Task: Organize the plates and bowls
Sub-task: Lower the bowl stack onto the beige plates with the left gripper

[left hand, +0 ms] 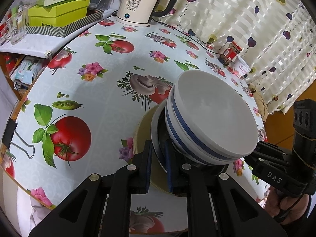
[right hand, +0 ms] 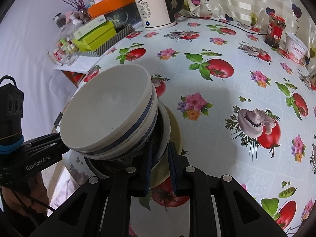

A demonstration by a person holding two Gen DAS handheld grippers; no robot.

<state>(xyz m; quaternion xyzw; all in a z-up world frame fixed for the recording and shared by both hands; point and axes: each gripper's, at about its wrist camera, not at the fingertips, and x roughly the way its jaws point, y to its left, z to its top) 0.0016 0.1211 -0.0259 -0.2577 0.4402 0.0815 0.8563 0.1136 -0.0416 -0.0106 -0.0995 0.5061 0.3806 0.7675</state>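
**Stack gripped from both sides**

We see a stack of dishes held between two tongs above the surface. The stack consists of nested white bowls with blue bands, resting on a grey-rimmed plate, which rests on a yellowish plate at the bottom.

Left tongs: pinching the plate rims at one side of the stack. One blue pad lies against the underside of the yellowish plate, the other against the top of the grey-rimmed plate beside the bowls.

Right tongs: pinching the plate rims at the opposite side, pads set the same way.

In both views the stack appears tilted. In the right wrist view, a tomato print on the surface shows below the plate edge. We cannot tell whether any part of the stack touches the surface.

At the far edge of the surface stand a white kettle reading 55, a red-labelled jar and a white cup just beside the jar. Green boxes lie on a side shelf. A binder clip grips the cloth edge.
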